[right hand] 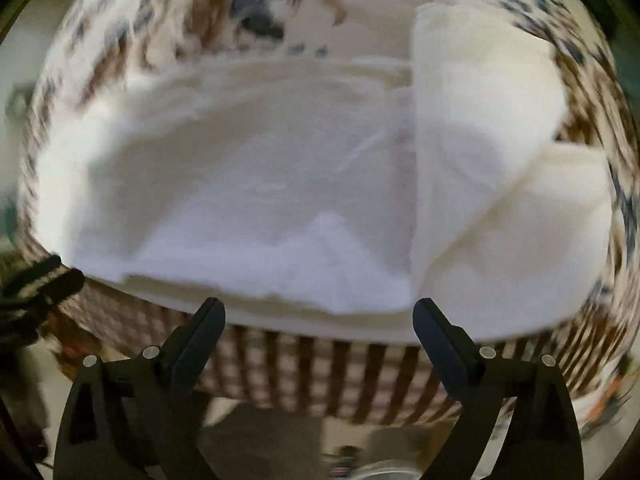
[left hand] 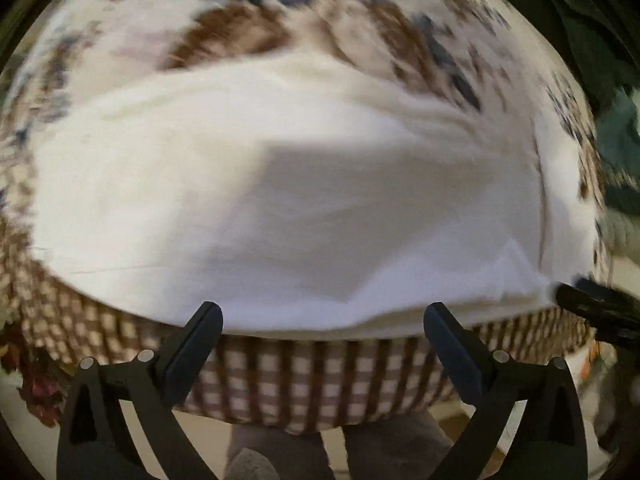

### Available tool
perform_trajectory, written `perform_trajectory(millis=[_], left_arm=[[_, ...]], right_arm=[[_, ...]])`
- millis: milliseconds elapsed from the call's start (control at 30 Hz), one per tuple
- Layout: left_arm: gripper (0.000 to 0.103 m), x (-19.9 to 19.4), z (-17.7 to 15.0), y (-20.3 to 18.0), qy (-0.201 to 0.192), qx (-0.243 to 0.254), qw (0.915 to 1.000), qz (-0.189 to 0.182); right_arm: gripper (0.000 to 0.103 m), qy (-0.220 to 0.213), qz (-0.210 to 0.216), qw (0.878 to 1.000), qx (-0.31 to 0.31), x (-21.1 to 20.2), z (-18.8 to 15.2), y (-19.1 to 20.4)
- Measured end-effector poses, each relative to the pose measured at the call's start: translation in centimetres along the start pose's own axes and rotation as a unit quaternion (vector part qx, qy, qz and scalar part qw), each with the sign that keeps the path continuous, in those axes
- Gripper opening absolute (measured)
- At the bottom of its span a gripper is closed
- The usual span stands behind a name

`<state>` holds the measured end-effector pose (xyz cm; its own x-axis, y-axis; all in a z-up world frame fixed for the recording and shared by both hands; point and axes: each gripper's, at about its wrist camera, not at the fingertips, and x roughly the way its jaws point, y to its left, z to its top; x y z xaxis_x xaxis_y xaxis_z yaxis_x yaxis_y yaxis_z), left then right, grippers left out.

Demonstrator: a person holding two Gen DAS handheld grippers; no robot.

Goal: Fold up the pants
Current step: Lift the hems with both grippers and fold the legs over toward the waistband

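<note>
White pants [left hand: 280, 184] lie spread flat on a patterned tablecloth [left hand: 304, 384] with a brown checked border. In the right wrist view the pants [right hand: 256, 184] show layered near edges, and one part [right hand: 480, 152] lies folded across at the right. My left gripper [left hand: 322, 312] is open and empty, fingers just short of the near edge of the pants. My right gripper [right hand: 318, 308] is open and empty at the same near edge. The right gripper's tip [left hand: 592, 304] shows at the right of the left wrist view; the left gripper [right hand: 40, 280] shows at the left of the right wrist view.
The tablecloth [right hand: 320, 372] hangs over the table's near edge just below both grippers. Brown and blue blotches pattern the cloth beyond the pants [left hand: 240, 28]. Dark green fabric [left hand: 616, 132] lies off the table's right side. The floor shows below the edge. Both views are blurred.
</note>
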<state>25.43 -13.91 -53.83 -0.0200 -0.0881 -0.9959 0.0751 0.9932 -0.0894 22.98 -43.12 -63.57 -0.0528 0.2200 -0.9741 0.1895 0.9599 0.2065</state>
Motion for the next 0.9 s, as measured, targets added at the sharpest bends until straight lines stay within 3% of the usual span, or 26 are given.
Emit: perform_trajectory(millis=[67,167,267,333,400,433,467,567,667,767,833,867,900], left_arm=[[0.103,-0.4,0.6,0.4,-0.007,-0.024,0.9996,0.015],[0.103,0.3,3.3,-0.4,-0.025,-0.032,0.9977,0.054],[0.103,2.6,5.9,-1.9,-0.028,-0.026,0.9963,0.077],[0.103,3.6,7.0,-2.4,-0.029,-0.014,0.9958,0.085],[0.103,4.2,7.7,-3.0,-0.032,0.000,0.9949,0.095],[0.103,4.4,8.0,-3.3,-0.034,0.006,0.9948,0.096],[0.103,4.6,8.0,-3.5,-0.033,0.011,0.9947,0.096],[0.103,4.2,7.6,-3.7,-0.036,0.020,0.9949,0.092],[0.103,4.4,6.9,-3.5,-0.031,0.021,0.9952,0.090],[0.103,4.8,6.6,-3.8,-0.014,0.014,0.9960,0.088],[0.103,5.4,6.0,-3.8,-0.002,0.015,0.9963,0.085],[0.103,5.6,5.7,-3.9,0.001,0.017,0.9964,0.083],[0.103,5.7,5.5,-4.0,0.002,0.021,0.9962,0.084]], right_arm=[[0.097,-0.026,0.009,0.999,0.044,-2.0,-0.1,-1.5],[0.097,-0.068,-0.027,0.993,0.088,-3.1,2.7,-3.6],[0.096,-0.088,-0.057,0.989,0.106,-2.0,8.9,-4.9],[0.096,-0.075,-0.081,0.988,0.112,-0.1,13.2,-6.0],[0.079,-0.045,-0.098,0.988,0.110,2.3,15.8,-6.5],[0.040,-0.042,-0.101,0.987,0.114,2.6,15.8,-6.8],[0.004,-0.062,-0.085,0.985,0.138,1.9,14.9,-8.0],[0.005,-0.141,-0.075,0.961,0.226,-3.1,9.9,-11.8],[0.005,-0.170,-0.073,0.933,0.310,-6.3,2.9,-16.3],[0.005,-0.143,-0.050,0.906,0.396,-5.6,-2.8,-21.4],[0.009,-0.114,0.004,0.895,0.431,-3.3,-4.7,-23.6],[0.009,-0.099,0.039,0.880,0.463,-2.2,-6.3,-24.7],[0.010,-0.098,0.052,0.873,0.475,-1.8,-6.9,-24.9]])
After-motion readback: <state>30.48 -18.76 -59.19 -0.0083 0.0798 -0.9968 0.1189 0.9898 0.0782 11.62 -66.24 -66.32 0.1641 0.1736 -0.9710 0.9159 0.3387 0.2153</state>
